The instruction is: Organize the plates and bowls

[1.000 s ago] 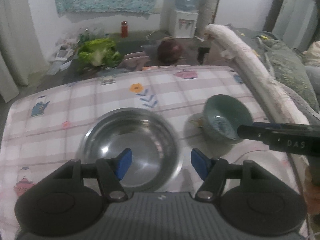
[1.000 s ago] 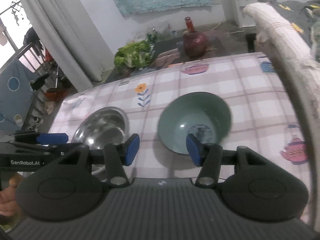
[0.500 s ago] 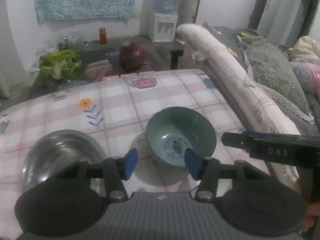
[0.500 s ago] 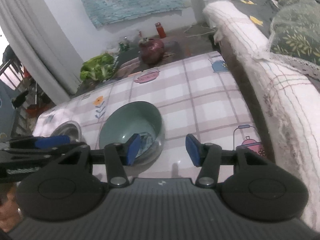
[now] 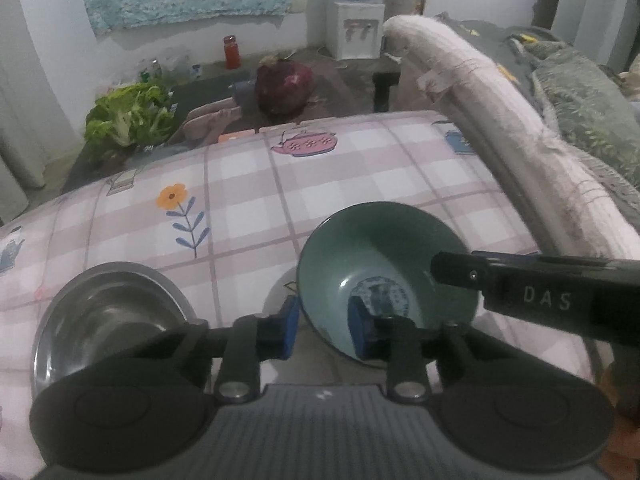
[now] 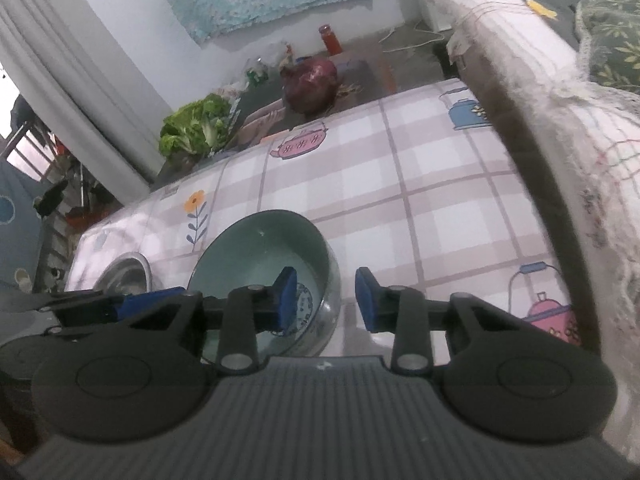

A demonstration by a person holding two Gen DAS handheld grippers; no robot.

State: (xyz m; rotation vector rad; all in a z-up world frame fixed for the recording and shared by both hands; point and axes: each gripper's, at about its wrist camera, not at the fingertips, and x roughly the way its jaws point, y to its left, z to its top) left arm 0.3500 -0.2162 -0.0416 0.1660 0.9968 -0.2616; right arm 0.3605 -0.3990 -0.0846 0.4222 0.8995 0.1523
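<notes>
A green ceramic bowl [image 5: 384,264] with a blue pattern inside stands on the checked tablecloth [image 5: 320,184]. A steel bowl [image 5: 104,316] stands to its left. My left gripper [image 5: 322,330] is open and straddles the green bowl's near left rim, one finger inside and one outside. My right gripper [image 6: 326,300] is open and straddles the same bowl's [image 6: 260,248] right rim, left finger inside. The steel bowl [image 6: 128,272] shows at the left of the right wrist view.
A padded white sofa arm [image 5: 500,120] runs along the table's right edge. Beyond the far edge lie green lettuce [image 5: 128,120], a red cabbage [image 5: 284,84], a red bottle [image 5: 230,51] and a water dispenser [image 5: 356,28].
Both grippers have closed in on the green bowl. The left swung from over the steel bowl to the green bowl's left rim; the right now straddles the right rim.
</notes>
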